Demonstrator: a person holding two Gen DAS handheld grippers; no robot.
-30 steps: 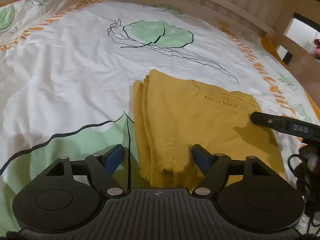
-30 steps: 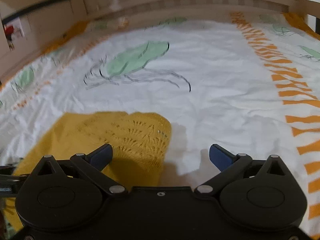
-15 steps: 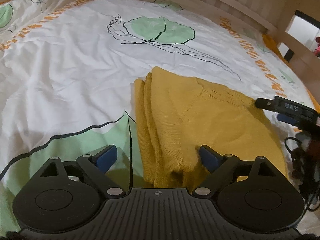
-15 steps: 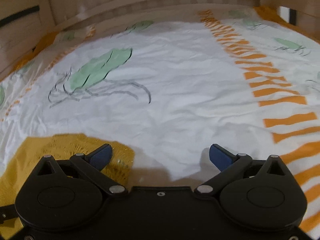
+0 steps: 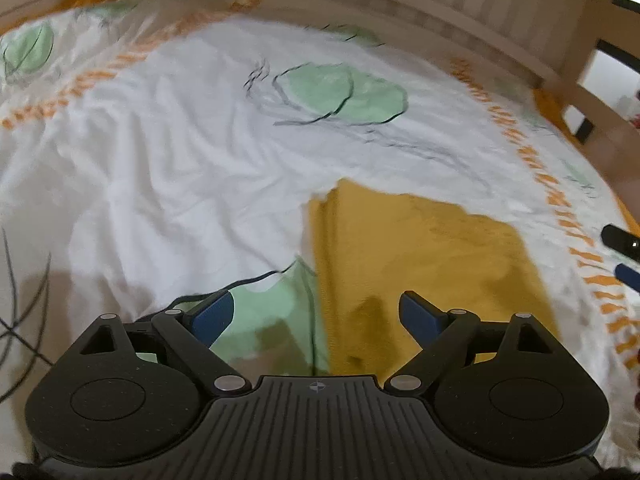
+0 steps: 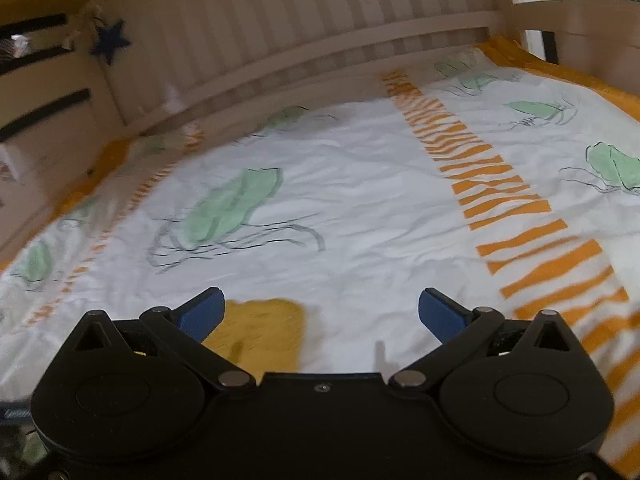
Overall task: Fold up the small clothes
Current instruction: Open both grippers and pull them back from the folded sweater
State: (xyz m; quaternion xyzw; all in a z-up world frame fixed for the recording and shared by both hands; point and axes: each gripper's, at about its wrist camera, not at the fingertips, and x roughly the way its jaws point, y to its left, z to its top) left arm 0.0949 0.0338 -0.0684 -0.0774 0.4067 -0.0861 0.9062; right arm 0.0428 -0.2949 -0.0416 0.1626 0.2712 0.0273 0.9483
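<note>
A folded mustard-yellow knit garment (image 5: 424, 256) lies flat on the bedspread (image 5: 160, 184). My left gripper (image 5: 316, 314) is open and empty, raised just above the garment's near left edge. My right gripper (image 6: 320, 312) is open and empty, above the sheet, with only a corner of the garment (image 6: 260, 332) showing by its left finger. The right gripper's tip also shows at the right edge of the left wrist view (image 5: 624, 252).
The bedspread is white with green leaf prints and orange stripe bands (image 6: 512, 208). A slatted wooden bed rail (image 6: 320, 48) runs along the far side, with a blue star (image 6: 110, 42) hanging on it. A wooden post (image 5: 580, 80) stands at the right.
Both grippers have lifted and pulled back from the garment. The right gripper moved off to the right, so the garment now shows only as a corner in its view.
</note>
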